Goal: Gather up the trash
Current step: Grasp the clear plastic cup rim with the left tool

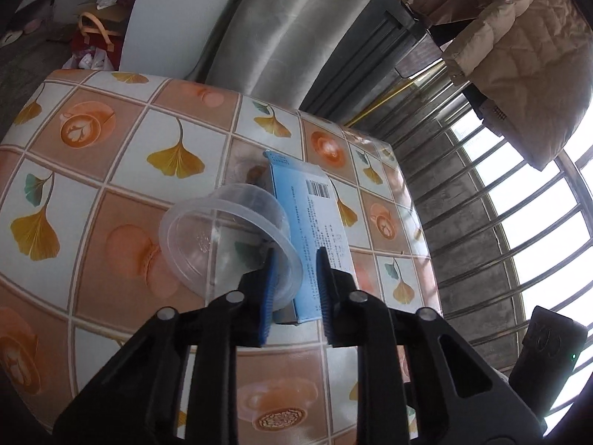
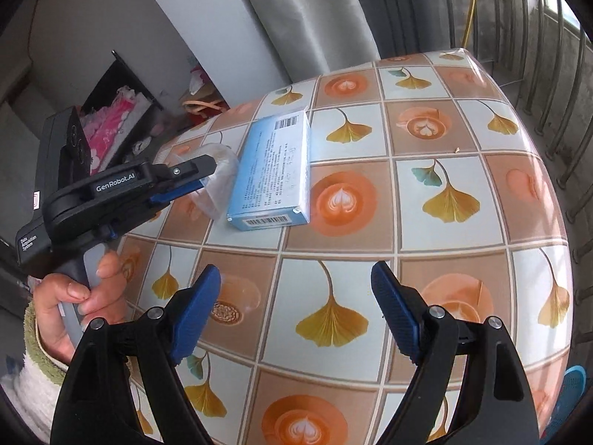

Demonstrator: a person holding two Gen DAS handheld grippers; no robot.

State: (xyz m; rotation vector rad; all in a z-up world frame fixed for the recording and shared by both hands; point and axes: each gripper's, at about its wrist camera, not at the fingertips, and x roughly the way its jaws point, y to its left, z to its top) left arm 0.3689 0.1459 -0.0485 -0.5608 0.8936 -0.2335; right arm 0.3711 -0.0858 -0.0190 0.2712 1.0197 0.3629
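Note:
A clear plastic tub (image 1: 226, 237) lies on its side on the patterned table, touching a flat light-blue carton (image 1: 315, 230). My left gripper (image 1: 294, 259) has its jaws partly open around the tub's rim; one blue pad (image 1: 268, 289) sits inside the rim, the other beside the carton. In the right wrist view the left gripper (image 2: 202, 185) reaches the tub (image 2: 222, 181) from the left, with the carton (image 2: 274, 174) beside it. My right gripper (image 2: 296, 289) is wide open and empty, above the table in front of the carton.
The table (image 2: 444, 170) has a glossy tile-and-leaf cloth; its right edge drops off toward a barred window (image 1: 519, 222). A grey curtain (image 1: 281, 26) hangs behind. A red bag (image 1: 96, 42) and clutter lie on the floor at the far left.

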